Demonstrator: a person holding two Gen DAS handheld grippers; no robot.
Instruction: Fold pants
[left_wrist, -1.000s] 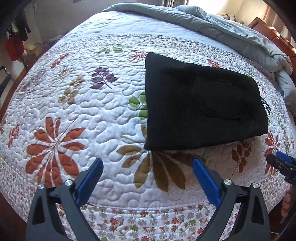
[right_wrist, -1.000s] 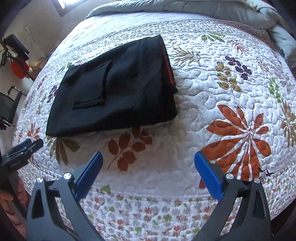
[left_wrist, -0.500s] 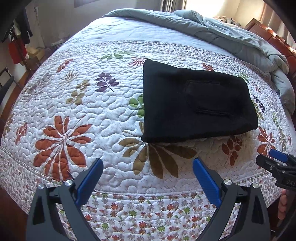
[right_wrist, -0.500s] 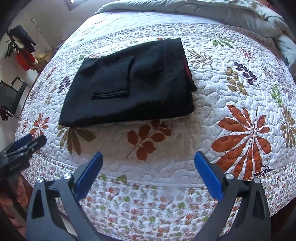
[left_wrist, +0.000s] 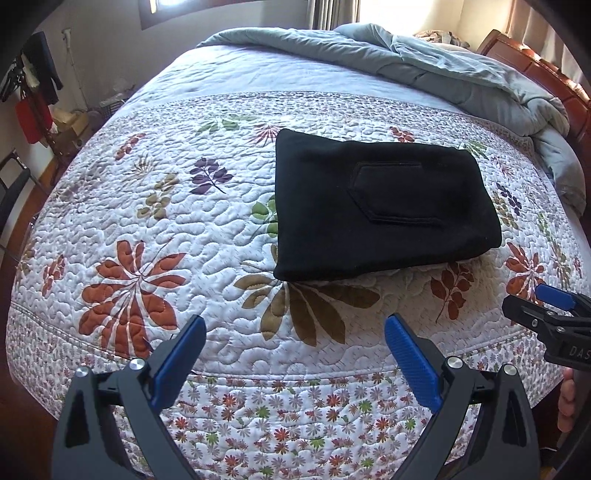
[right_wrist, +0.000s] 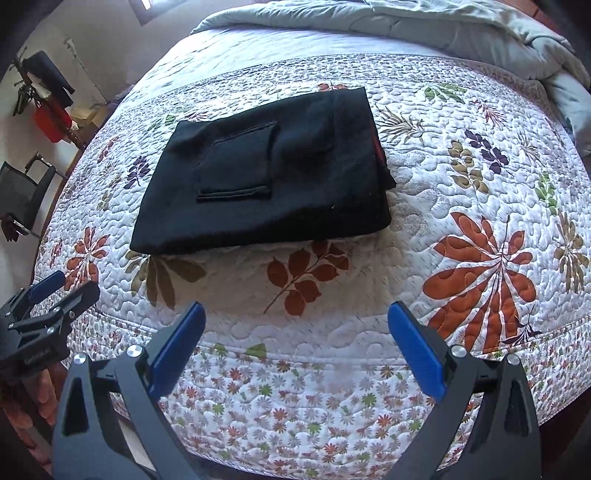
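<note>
The black pants (left_wrist: 380, 206) lie folded into a compact rectangle on the leaf-patterned quilt (left_wrist: 155, 206), a back pocket facing up. In the right wrist view the same pants (right_wrist: 269, 173) sit mid-bed with a red strip showing at their right edge. My left gripper (left_wrist: 295, 332) hovers open over the bed's near edge, well short of the pants, holding nothing. My right gripper (right_wrist: 295, 328) is likewise open and empty, back from the pants. Each gripper shows at the edge of the other's view.
A rumpled grey duvet (left_wrist: 424, 70) is heaped at the far end against a wooden headboard (left_wrist: 535, 74). A chair (right_wrist: 26, 192) and hanging clothes (left_wrist: 33, 96) stand by the wall to the left. The quilt's near border (right_wrist: 295, 398) drops off the bed edge.
Both grippers have pulled back and up from the bed, so the folded pants look smaller and farther. The pants have not moved.
</note>
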